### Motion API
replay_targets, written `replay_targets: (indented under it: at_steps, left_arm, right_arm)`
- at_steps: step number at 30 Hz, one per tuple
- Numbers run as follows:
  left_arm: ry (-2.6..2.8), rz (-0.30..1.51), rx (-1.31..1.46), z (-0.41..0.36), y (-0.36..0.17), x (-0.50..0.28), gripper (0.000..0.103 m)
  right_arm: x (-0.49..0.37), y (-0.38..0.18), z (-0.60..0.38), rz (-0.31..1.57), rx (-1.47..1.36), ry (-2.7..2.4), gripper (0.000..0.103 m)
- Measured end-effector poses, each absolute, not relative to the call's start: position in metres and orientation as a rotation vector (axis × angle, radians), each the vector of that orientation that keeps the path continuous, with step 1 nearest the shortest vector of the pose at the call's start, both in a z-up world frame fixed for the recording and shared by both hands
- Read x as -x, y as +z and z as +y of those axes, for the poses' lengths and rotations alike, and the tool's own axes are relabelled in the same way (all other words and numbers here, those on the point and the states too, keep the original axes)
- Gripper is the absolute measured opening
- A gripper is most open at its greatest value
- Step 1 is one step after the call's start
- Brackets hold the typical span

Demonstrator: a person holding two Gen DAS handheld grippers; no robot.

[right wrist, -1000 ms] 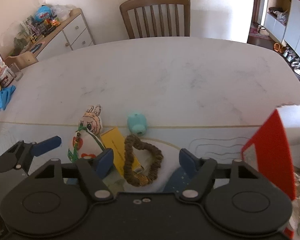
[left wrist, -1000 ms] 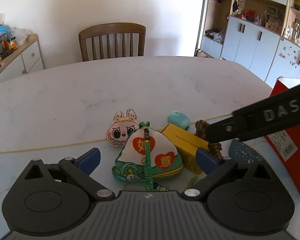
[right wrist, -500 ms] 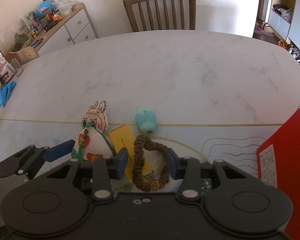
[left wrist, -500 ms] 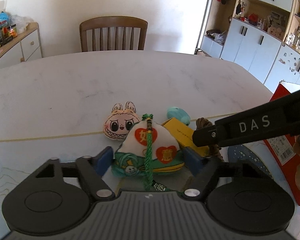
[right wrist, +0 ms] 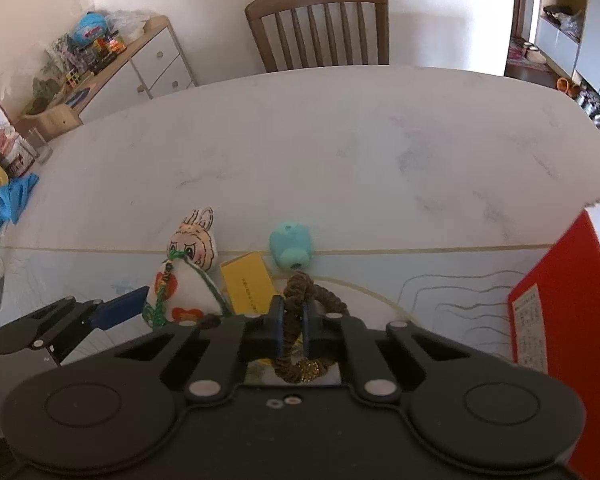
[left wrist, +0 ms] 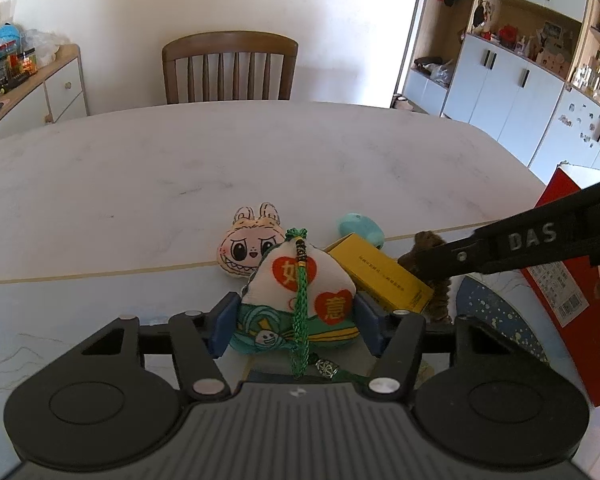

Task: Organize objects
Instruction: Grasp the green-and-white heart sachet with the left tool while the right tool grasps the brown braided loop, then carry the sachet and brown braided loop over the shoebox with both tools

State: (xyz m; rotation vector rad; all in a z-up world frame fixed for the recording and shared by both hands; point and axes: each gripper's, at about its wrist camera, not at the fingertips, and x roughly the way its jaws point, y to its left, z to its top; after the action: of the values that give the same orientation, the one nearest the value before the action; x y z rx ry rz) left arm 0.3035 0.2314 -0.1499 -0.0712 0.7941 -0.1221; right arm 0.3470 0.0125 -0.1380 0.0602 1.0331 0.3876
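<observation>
The pouch (left wrist: 300, 300) has just been closed upon by the left tool (left wrist: 296, 330); the hair tie (right wrist: 296, 320) is clenched in the right tool (right wrist: 291, 330). The dangling cord could be snagged.

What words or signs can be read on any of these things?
"DAS": on the black right tongs.
"如" and "意": in the red hearts on the white pouch.
Yellow box: print too small to read.
Red box: label and barcode too small to read.

White marble table (left wrist: 260, 152), wooden chair (left wrist: 230, 66), sideboard (right wrist: 148, 64), white cupboards (left wrist: 512, 92)
</observation>
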Motion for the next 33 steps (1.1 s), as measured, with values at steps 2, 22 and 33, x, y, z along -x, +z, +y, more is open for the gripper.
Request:
replay_targets:
  at_steps: [2,22,33]
  left_arm:
    - [-0.123,0.794,0.072,0.233,-0.146,-0.302,0.061]
    - [-0.179,0.839,0.034,0.21,-0.075,-0.264,0.06]
    - [-0.266,0.84,0.04,0.168,-0.029,-0.239,0.06]
  right_arm:
    - [-0.344,-0.134,0.007,1.028,-0.059,0.38,0.007]
    - [-0.275,-0.064,-0.059,0.94,-0.114,0.423,0.007]
    - [-0.242,-0.026,-0.11,0.867,-0.12,0.445,0.007]
